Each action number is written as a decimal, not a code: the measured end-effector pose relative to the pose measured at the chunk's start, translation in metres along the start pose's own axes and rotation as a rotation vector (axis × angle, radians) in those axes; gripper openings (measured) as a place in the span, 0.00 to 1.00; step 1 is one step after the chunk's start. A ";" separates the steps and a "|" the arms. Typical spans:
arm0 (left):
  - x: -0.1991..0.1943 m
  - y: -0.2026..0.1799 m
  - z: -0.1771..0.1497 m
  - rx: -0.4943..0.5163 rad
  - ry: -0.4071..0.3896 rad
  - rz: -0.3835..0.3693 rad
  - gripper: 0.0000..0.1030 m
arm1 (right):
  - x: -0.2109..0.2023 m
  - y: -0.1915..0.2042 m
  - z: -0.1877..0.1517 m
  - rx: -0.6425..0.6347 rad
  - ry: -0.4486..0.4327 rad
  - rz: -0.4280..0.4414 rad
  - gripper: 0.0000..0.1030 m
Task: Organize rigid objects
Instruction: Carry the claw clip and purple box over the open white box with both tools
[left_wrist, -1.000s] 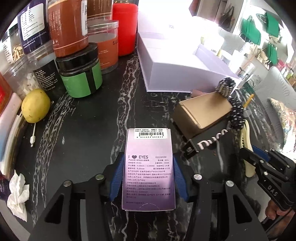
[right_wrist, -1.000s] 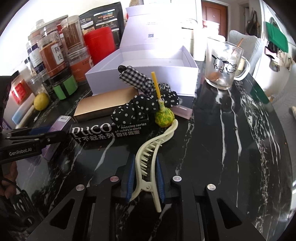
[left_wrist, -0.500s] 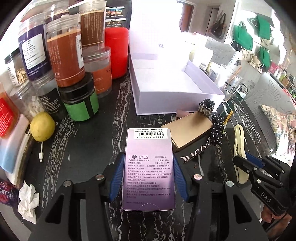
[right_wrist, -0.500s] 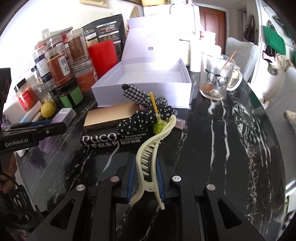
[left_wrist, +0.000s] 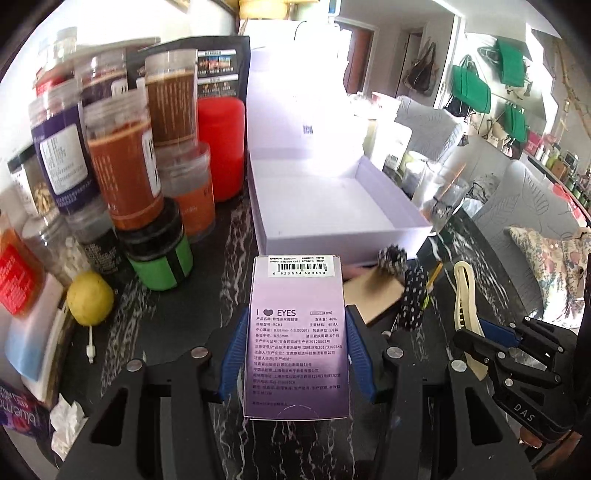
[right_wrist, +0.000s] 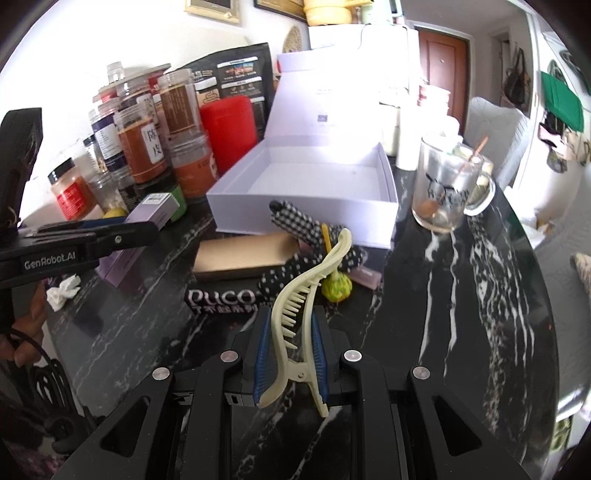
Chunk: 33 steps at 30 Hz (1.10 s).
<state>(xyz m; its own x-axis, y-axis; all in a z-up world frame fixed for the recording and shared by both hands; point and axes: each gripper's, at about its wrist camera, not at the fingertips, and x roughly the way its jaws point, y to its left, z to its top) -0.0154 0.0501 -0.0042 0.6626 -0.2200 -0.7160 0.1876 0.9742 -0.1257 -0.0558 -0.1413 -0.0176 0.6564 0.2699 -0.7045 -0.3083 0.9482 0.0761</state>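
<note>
My left gripper (left_wrist: 295, 354) is shut on a purple "I love EYES" box (left_wrist: 297, 339) and holds it above the dark marble table, short of the open white gift box (left_wrist: 332, 206). My right gripper (right_wrist: 288, 354) is shut on a cream hair claw clip (right_wrist: 306, 295), raised above the table. The purple box (right_wrist: 147, 214) and the left gripper (right_wrist: 92, 240) show at the left of the right wrist view. The clip (left_wrist: 465, 302) and right gripper (left_wrist: 517, 354) show at the right of the left wrist view. The white gift box (right_wrist: 314, 184) stands open with its lid up.
Jars and a red canister (left_wrist: 221, 147) crowd the back left, with a green-banded jar (left_wrist: 159, 254) and a lemon (left_wrist: 90, 301). A tan box (right_wrist: 243, 254), a black PUCO box (right_wrist: 221, 299), polka-dot and checked hair ties (right_wrist: 295, 225) lie mid-table. A glass mug (right_wrist: 447, 192) stands right.
Both grippers have risen and drawn back from the table with their objects still held; the white gift box's inside shows more fully now.
</note>
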 end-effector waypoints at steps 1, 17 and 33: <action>-0.001 -0.001 0.003 0.004 -0.006 -0.002 0.49 | -0.001 0.001 0.003 -0.010 -0.005 -0.004 0.21; -0.009 -0.018 0.045 0.057 -0.111 -0.004 0.49 | -0.012 0.005 0.048 -0.111 -0.066 0.002 0.21; 0.003 -0.043 0.076 0.114 -0.167 -0.044 0.49 | -0.008 0.004 0.083 -0.139 -0.132 0.010 0.21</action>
<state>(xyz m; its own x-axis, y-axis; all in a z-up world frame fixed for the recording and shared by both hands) 0.0339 0.0033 0.0510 0.7610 -0.2768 -0.5867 0.2939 0.9534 -0.0686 -0.0055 -0.1255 0.0471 0.7347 0.3078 -0.6046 -0.4017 0.9155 -0.0221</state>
